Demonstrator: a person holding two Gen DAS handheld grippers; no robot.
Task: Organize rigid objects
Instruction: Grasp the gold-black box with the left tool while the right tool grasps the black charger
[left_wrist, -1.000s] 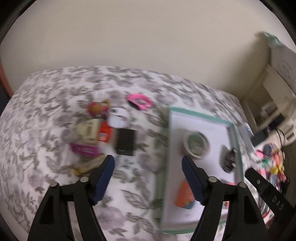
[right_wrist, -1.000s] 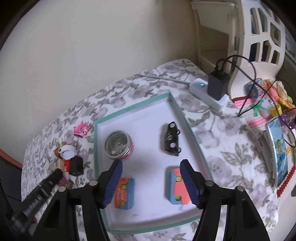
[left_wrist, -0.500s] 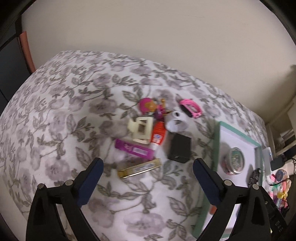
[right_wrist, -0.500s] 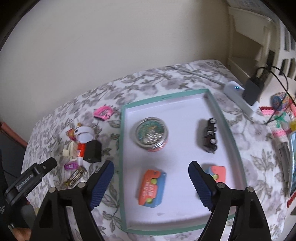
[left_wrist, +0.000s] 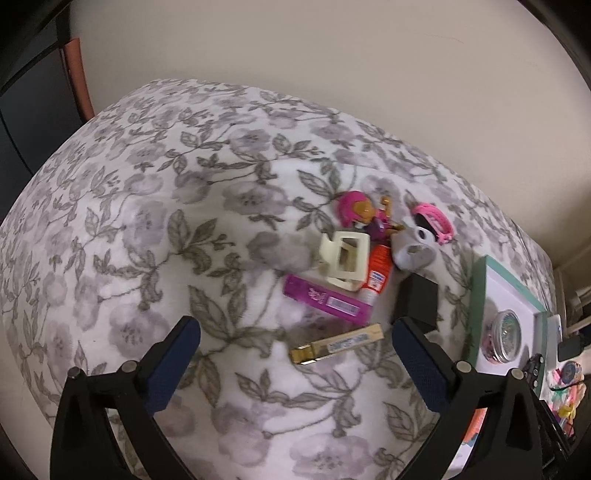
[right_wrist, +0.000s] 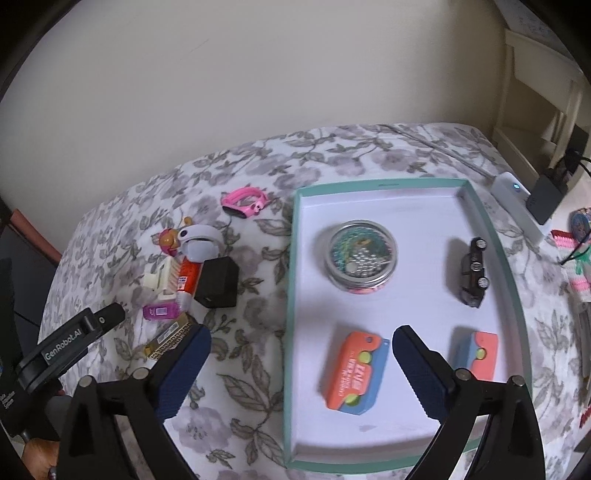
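A pile of small objects lies on the floral bedspread: a gold bar (left_wrist: 336, 344), a purple tube (left_wrist: 327, 301), a cream clip (left_wrist: 345, 255), an orange tube (left_wrist: 377, 274), a black box (left_wrist: 416, 303) and a pink toy figure (left_wrist: 360, 212). My left gripper (left_wrist: 295, 363) is open and empty, hovering just short of the gold bar. My right gripper (right_wrist: 301, 369) is open and empty over the left rim of a teal-edged white tray (right_wrist: 293, 288). The tray holds a round tin (right_wrist: 361, 254), a black toy car (right_wrist: 472, 271) and two orange-and-blue blocks (right_wrist: 356, 373).
A pink band (right_wrist: 245, 201) and a white round gadget (right_wrist: 199, 242) lie beside the pile. A white power strip with a black charger (right_wrist: 532, 203) sits right of the tray. Colourful clutter (right_wrist: 580, 258) lies at the far right. A wall runs behind the bed.
My left gripper has swung left from the tray toward the pile and opened wider. My right gripper has shifted left across the tray toward its left rim and also opened wider.
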